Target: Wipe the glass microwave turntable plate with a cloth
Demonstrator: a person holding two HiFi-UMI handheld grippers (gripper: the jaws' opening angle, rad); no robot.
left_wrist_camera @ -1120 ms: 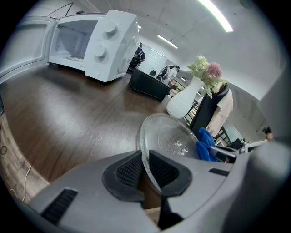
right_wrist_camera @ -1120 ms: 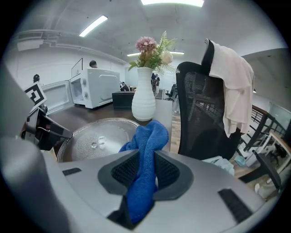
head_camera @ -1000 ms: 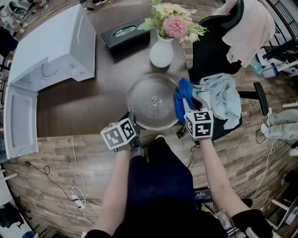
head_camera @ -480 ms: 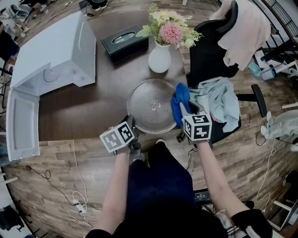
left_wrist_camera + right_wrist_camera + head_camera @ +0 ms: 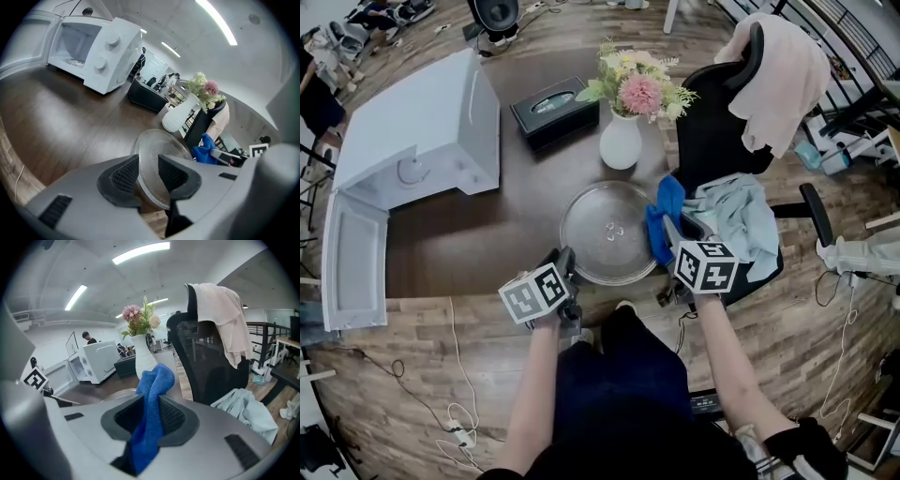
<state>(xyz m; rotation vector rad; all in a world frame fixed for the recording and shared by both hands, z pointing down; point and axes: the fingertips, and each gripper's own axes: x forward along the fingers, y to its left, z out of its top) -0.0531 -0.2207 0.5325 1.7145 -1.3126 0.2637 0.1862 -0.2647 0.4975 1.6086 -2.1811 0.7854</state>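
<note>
The round glass turntable plate (image 5: 614, 232) lies on the dark wooden table (image 5: 516, 206), near its front edge. My left gripper (image 5: 566, 260) is at the plate's near-left rim. In the left gripper view the plate's (image 5: 161, 152) rim stands between the jaws of that gripper (image 5: 148, 174). These jaws have just been opening, and a thin gap shows beside the left pad. My right gripper (image 5: 668, 228) is at the plate's right edge, shut on a blue cloth (image 5: 664, 208). The cloth (image 5: 153, 392) sticks up from between the right gripper's (image 5: 150, 417) pads.
A white microwave (image 5: 417, 141) stands at the back left with its door (image 5: 352, 253) swung open. A black tissue box (image 5: 555, 111) and a white vase of flowers (image 5: 621, 139) stand behind the plate. A black chair (image 5: 722, 122) with draped cloths stands to the right.
Both grippers have risen a little at the plate's near edge. The blue cloth has stayed in the right gripper at the plate's right rim.
</note>
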